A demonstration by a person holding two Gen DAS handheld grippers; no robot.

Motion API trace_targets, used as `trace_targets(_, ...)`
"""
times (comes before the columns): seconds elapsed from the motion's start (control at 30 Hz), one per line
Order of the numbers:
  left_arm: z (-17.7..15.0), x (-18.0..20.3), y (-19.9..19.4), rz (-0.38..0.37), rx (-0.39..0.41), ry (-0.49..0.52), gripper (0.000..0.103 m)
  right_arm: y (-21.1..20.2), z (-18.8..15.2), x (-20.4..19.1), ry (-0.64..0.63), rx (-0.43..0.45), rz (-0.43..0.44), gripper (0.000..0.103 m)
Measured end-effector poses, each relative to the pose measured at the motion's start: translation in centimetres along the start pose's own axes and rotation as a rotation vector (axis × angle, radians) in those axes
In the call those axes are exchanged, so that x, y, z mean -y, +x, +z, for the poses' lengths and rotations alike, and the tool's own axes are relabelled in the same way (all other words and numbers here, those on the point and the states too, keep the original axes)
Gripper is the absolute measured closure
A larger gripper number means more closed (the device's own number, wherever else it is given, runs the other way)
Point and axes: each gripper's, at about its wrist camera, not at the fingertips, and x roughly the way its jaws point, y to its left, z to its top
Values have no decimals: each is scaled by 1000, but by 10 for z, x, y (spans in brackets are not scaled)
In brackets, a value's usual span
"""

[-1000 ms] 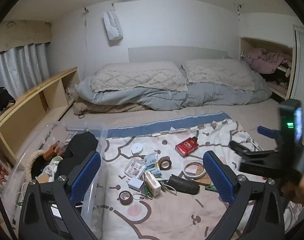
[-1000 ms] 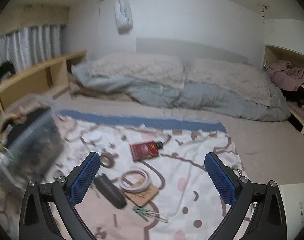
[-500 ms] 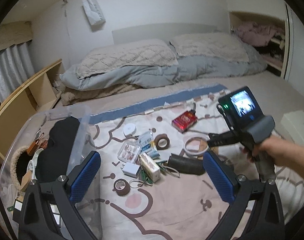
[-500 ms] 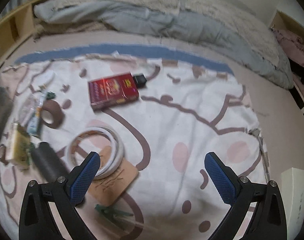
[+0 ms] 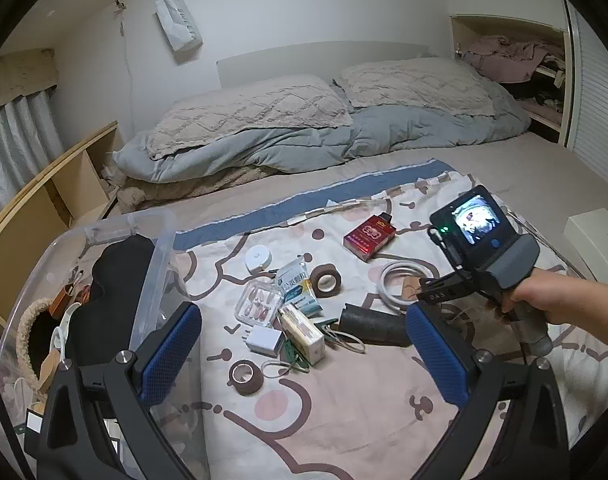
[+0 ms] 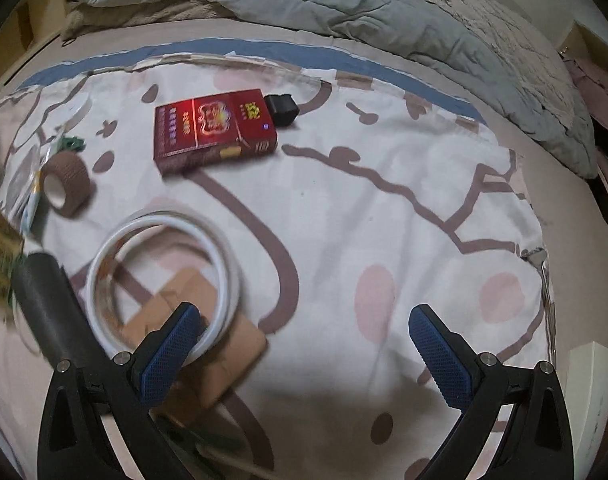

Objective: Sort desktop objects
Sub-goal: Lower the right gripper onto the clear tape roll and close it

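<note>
Small objects lie scattered on a patterned sheet on the bed. A red box point(image 6: 213, 130) with a small black item point(image 6: 281, 109) at its corner lies ahead of my right gripper point(image 6: 304, 354), which is open, empty and low over the sheet. A white coiled cable point(image 6: 159, 276) on a brown card point(image 6: 207, 344) sits by its left finger. A black tube point(image 6: 51, 304) and brown tape roll point(image 6: 65, 184) lie left. My left gripper point(image 5: 304, 354) is open and empty, hovering over the pile: the red box point(image 5: 368, 237), tape rolls point(image 5: 324, 280), a clear case point(image 5: 259, 304).
A clear plastic bin point(image 5: 151, 264) with a black item and other things stands at the left. Pillows and a grey duvet point(image 5: 304, 140) lie at the back. A white box point(image 5: 596, 236) sits at the right. The right gripper's handle and screen point(image 5: 474, 226) show over the cable.
My right gripper has dropped and tilted down toward the sheet, closing in on the red box and cable. The left view has shifted slightly; both grippers stay open.
</note>
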Motion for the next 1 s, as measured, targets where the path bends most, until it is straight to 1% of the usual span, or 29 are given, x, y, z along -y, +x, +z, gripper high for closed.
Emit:
trace_targets(0.13, -5, 2, -5, -2, 5, 21, 0, -3, -21, 5, -17, -29, 40, 0)
trace_targets(0.17, -6, 2, -6, 0, 6, 25, 0, -2, -26, 5, -27, -43, 40, 0)
trace_targets(0.27, -11, 3, -9, -2, 7, 33, 0, -7, -44, 10, -33, -32, 27, 0)
trace_targets(0.37, -17, 6, -13, -14, 6, 44, 0, -11, -59, 16, -39, -49, 38, 0)
trace_targets(0.5, -25, 13, -16, -37, 3, 63, 0, -14, -77, 23, -22, -88, 99, 0)
trace_targets(0.57, -29, 17, -18, -49, 0, 73, 0, -18, -84, 21, -31, -109, 137, 0)
trace_targets(0.63, -32, 21, -20, -57, -2, 87, 0, -25, -91, 12, -72, -124, 167, 0)
trace_targets(0.7, -34, 25, -23, -64, 1, 100, 0, -38, -98, 1, -129, -121, 194, 0)
trace_targets(0.8, -35, 27, -27, -73, 8, 112, 0, -66, -102, -12, -199, -80, 266, 0)
trace_targets(0.87, -36, 26, -29, -79, 13, 109, 0, -80, -99, -11, -209, -43, 286, 0)
trace_targets(0.93, -35, 24, -30, -82, 18, 102, 0, -94, -90, -3, -186, 9, 295, 0)
trace_targets(1.0, -34, 23, -30, -83, 25, 94, 0, -100, -82, 6, -143, 59, 283, 0)
